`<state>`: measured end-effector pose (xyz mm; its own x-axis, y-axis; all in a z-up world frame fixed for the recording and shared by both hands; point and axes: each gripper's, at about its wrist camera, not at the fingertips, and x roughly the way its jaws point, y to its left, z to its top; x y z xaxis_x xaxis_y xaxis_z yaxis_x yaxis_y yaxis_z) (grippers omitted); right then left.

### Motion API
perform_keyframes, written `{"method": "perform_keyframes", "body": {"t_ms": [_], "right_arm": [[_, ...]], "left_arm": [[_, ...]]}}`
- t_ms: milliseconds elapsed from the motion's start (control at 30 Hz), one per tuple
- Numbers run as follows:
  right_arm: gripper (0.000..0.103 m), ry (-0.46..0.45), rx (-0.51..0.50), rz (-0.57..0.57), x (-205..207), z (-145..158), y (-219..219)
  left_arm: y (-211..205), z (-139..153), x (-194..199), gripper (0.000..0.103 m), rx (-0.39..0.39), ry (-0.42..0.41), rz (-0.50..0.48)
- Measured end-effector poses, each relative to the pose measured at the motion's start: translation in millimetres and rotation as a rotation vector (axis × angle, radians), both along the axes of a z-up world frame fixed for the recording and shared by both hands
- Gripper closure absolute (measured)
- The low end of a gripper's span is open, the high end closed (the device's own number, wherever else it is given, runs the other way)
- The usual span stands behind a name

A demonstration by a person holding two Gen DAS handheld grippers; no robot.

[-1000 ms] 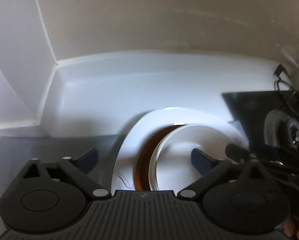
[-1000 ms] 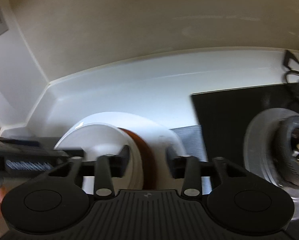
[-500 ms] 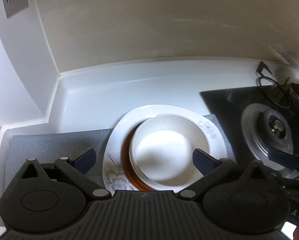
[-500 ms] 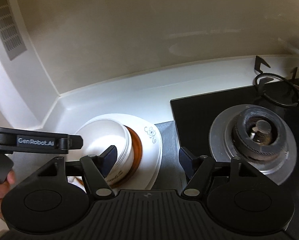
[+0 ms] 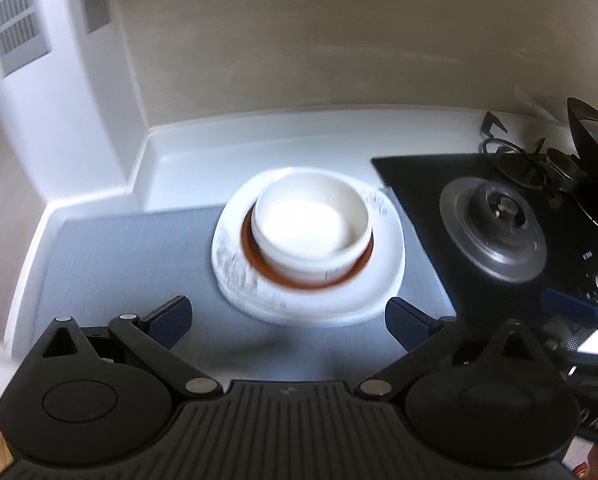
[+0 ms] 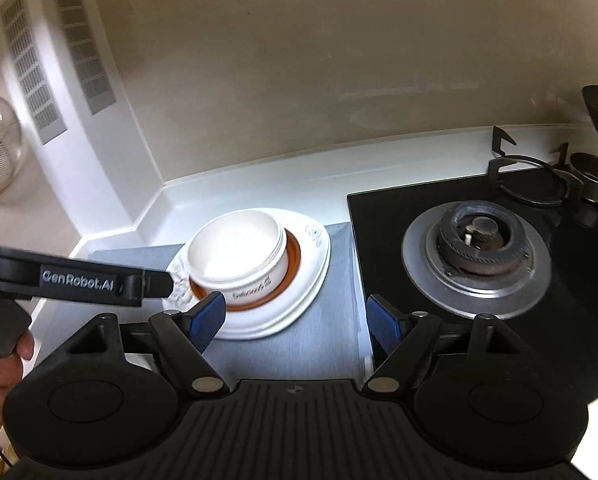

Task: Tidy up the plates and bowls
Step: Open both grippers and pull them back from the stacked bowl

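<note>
Claws both stand wide apart and hold nothing, left gripper [image 5: 288,316] and right gripper [image 6: 295,318] clear of the stack, where a white bowl [image 6: 239,256] sits in a brown dish [image 6: 293,258] on white plates [image 6: 315,280] beside the stove [image 6: 475,248].

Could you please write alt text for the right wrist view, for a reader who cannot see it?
A white bowl sits in a brown-rimmed dish on stacked white plates, on a grey mat beside a black gas stove. The right gripper hovers near, jaws open and empty. The left gripper shows at the left edge.
</note>
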<state>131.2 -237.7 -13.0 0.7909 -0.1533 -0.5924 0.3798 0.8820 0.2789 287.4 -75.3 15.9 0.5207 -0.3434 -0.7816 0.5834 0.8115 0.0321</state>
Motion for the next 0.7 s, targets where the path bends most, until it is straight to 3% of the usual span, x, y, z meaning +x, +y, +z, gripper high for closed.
{"method": "perform_keyframes", "body": {"t_ms": [267, 700], "right_arm": [[0.022, -0.021, -0.031, 0.025, -50.7, 3.2, 26.3], [0.02, -0.051, -0.05, 0.156, -84.7, 7.9, 56.1]], "left_arm": [[39.6, 1.5, -51.5, 0.0, 0.0, -0.002, 0.067], [102.0, -5.4, -117.4, 0.0, 0.034, 0.008, 0.213]]}}
